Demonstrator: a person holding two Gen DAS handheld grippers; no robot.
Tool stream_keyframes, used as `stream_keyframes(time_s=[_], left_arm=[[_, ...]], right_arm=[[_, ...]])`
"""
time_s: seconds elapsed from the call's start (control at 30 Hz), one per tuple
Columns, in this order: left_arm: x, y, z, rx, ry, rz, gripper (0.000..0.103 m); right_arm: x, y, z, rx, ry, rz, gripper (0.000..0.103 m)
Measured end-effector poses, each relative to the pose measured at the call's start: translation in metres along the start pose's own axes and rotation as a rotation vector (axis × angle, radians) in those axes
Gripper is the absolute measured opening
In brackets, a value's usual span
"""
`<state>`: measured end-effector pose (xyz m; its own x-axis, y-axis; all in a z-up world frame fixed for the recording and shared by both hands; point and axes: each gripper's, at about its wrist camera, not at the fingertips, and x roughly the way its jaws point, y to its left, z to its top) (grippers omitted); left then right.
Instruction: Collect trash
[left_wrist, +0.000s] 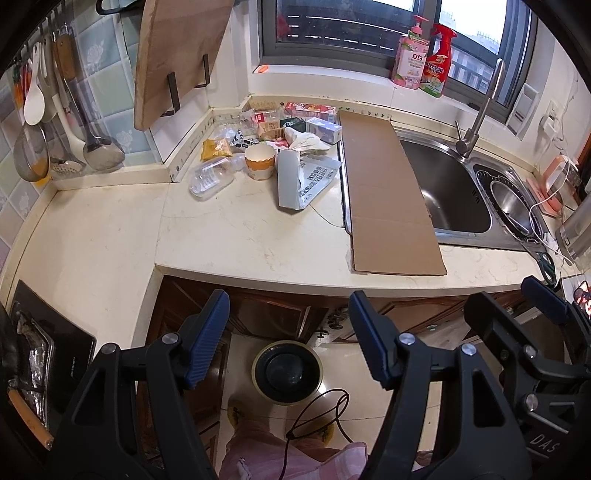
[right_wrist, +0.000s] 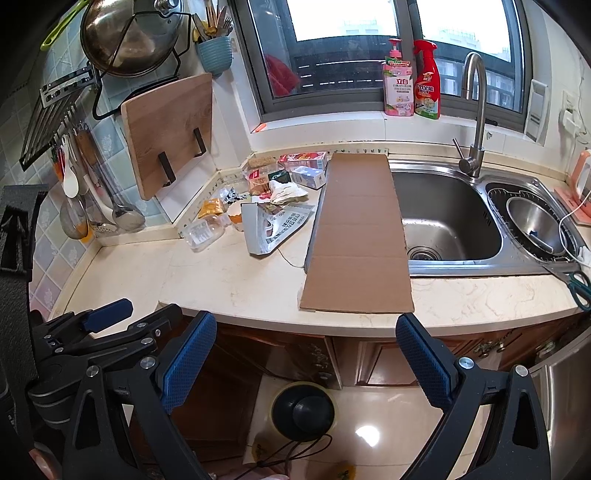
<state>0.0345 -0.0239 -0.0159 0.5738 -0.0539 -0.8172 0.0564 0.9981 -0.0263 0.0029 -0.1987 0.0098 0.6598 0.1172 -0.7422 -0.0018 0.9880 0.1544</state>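
Note:
A heap of trash lies in the counter's back corner: a clear plastic bottle (left_wrist: 212, 177), an orange-and-white paper cup (left_wrist: 260, 160), a grey carton (left_wrist: 288, 179), a printed bag (left_wrist: 317, 177), a crumpled tissue (left_wrist: 306, 138) and small packets. A long cardboard strip (left_wrist: 388, 192) bridges the left edge of the sink. Down on the floor stands a round black bin (left_wrist: 287, 371) (right_wrist: 303, 410). My left gripper (left_wrist: 288, 306) is open and holds nothing, hanging in front of the counter edge above the bin. Beside it my right gripper (right_wrist: 306, 325) is open too, also with nothing between its fingers.
A steel sink (right_wrist: 447, 221) with a faucet (right_wrist: 476, 110) fills the right side, and scissors (right_wrist: 576, 282) lie by its front corner. A cutting board (right_wrist: 170, 133) and hanging utensils (left_wrist: 55, 122) line the left wall. A stove (left_wrist: 40, 354) sits at the far left. A person's pink trouser leg (left_wrist: 266, 454) is below.

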Motion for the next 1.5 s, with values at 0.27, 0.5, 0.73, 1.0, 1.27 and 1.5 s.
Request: stream_keyframes(time_s=[0.27,0.5,0.73,1.0,1.27,1.5], left_arm=[[0.001,0.001,0.001,0.000,0.007,-0.003,0.065],[0.004,0.001,0.002,-0.004,0.026,-0.013,0.065],[0.005,0.002,0.002,-0.004,0.030,-0.015,0.065],[0.006,0.003,0.003,-0.005,0.034,-0.016,0.065],[0.009,0.005,0.002,-0.006,0.038,-0.015,0.065],[0.010,0.008,-0.004,-0.016,0.043,-0.012,0.065]], right_arm=[[0.006,-0.004,-0.001,0.005,0.004,0.002,0.099],[0.016,-0.009,0.000,0.005,0.007,0.004,0.099],[0.015,-0.007,0.000,0.006,0.008,0.005,0.099],[0.017,-0.007,0.000,0.007,0.010,0.007,0.099],[0.019,-0.006,-0.001,0.007,0.012,0.008,0.099],[0.023,0.001,-0.003,-0.005,0.016,0.011,0.099]])
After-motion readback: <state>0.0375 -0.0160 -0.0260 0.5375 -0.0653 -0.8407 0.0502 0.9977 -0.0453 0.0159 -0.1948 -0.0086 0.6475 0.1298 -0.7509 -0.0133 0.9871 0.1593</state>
